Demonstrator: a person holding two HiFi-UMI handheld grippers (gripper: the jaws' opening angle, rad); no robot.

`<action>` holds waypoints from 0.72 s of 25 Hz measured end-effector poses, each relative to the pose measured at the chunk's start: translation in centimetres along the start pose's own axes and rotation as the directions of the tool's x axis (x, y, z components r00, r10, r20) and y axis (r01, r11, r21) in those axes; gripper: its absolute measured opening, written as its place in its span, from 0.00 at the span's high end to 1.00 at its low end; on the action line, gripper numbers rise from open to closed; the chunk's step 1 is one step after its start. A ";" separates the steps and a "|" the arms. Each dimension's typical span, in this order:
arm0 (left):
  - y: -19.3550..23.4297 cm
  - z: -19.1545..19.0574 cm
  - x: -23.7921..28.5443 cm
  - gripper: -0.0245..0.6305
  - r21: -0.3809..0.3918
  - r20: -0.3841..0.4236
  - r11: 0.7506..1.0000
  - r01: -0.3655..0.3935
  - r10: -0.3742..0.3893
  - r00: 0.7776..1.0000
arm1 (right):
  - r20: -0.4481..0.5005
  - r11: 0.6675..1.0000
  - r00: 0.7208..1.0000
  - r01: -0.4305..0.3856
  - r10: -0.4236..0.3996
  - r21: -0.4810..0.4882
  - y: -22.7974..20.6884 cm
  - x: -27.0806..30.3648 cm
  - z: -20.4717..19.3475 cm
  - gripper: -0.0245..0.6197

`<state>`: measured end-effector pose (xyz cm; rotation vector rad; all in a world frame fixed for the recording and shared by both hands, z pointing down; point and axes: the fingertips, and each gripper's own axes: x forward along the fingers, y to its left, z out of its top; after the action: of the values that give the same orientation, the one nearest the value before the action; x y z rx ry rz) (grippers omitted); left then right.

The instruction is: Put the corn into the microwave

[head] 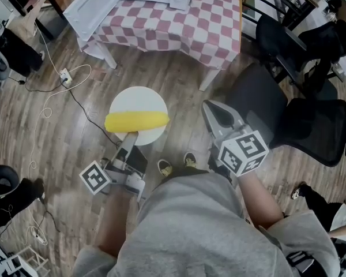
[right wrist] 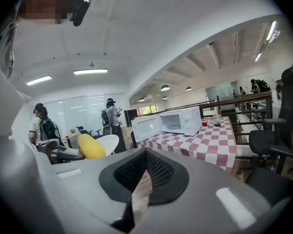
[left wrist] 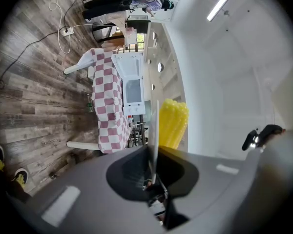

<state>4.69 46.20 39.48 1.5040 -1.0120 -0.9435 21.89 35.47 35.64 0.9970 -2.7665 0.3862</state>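
Corn (head: pixel 136 120) lies on plate (head: pixel 138 100) pinched by left claw (head: pixel 131 135); right claw (head: pixel 211 108) closed, empty.

No words or numbers can be read. The cube (head: pixel 96 178) just below the plate (head: pixel 137 100) and the cube (head: pixel 243 150) to the right of the plate show only black and white squares. The microwave (right wrist: pixel 178 120), far beyond the plate, is too small to read.
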 end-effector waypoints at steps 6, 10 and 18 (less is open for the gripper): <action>0.1 0.7 -0.8 0.92 0.002 0.001 1.000 0.003 -0.003 1.000 | -0.002 1.000 1.000 -0.003 0.003 -0.006 1.1 0.2 -0.2 0.97; 0.2 1.0 -0.8 0.92 -0.001 0.006 1.000 0.002 -0.002 1.000 | -0.006 1.000 1.000 -0.002 0.002 -0.003 0.9 0.4 -0.3 0.97; 0.9 1.9 0.2 0.92 -0.002 0.009 1.000 -0.007 0.007 1.000 | 0.000 1.000 1.000 -0.011 0.011 0.002 0.3 2.1 -0.4 0.97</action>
<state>2.90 45.32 40.04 1.4950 -1.0218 -0.9461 20.12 34.57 36.53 0.9828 -2.7735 0.3904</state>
